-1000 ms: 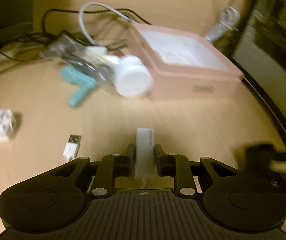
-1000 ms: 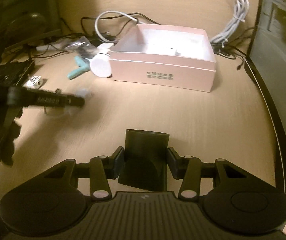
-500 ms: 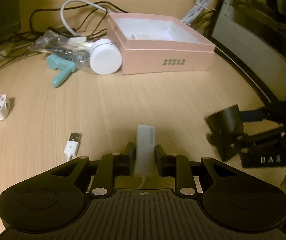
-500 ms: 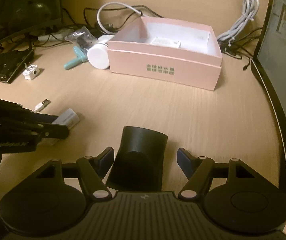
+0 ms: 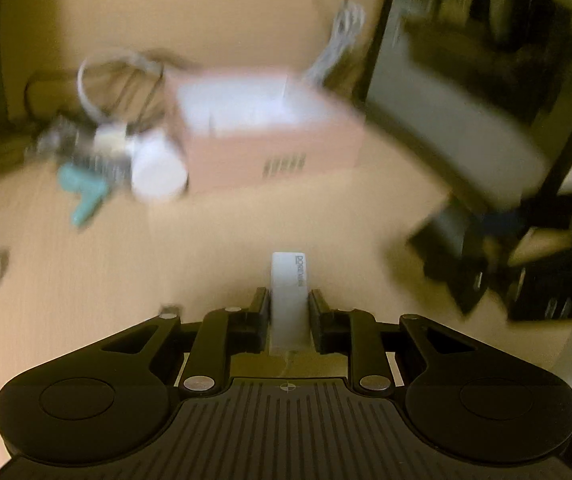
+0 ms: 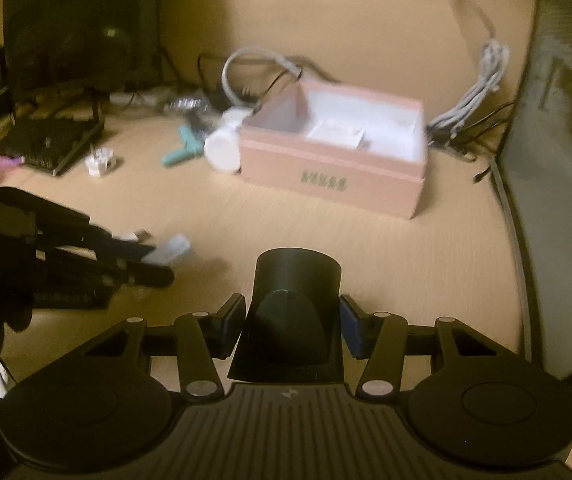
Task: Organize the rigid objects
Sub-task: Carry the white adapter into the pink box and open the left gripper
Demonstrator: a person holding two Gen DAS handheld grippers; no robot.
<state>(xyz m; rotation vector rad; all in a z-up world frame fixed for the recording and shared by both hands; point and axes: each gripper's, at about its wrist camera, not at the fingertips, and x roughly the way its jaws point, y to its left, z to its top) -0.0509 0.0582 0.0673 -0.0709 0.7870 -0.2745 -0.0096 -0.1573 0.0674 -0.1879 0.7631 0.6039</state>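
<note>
My left gripper [image 5: 288,300] is shut on a slim white USB hub [image 5: 288,280] and holds it above the wooden desk. It also shows in the right wrist view [image 6: 168,252], at the left. My right gripper [image 6: 291,320] is shut on a black cylindrical cap-like object [image 6: 295,300], held above the desk. An open pink box [image 6: 333,160] with a white lining stands ahead of both grippers; a small white item [image 6: 337,134] lies inside it. The left wrist view is blurred by motion; the box [image 5: 270,136] shows there too.
Left of the box lie a white round jar [image 6: 224,150], a teal tool [image 6: 182,148], a clear bag of parts [image 6: 186,104] and a white plug adapter [image 6: 100,160]. Cables [image 6: 473,96] trail behind. A dark monitor edge [image 6: 557,160] bounds the right. A keyboard [image 6: 46,144] sits far left.
Both grippers have risen and moved toward the pink box. The right jaws, apart half a second ago, have closed on the black object. The left still grips the white hub.
</note>
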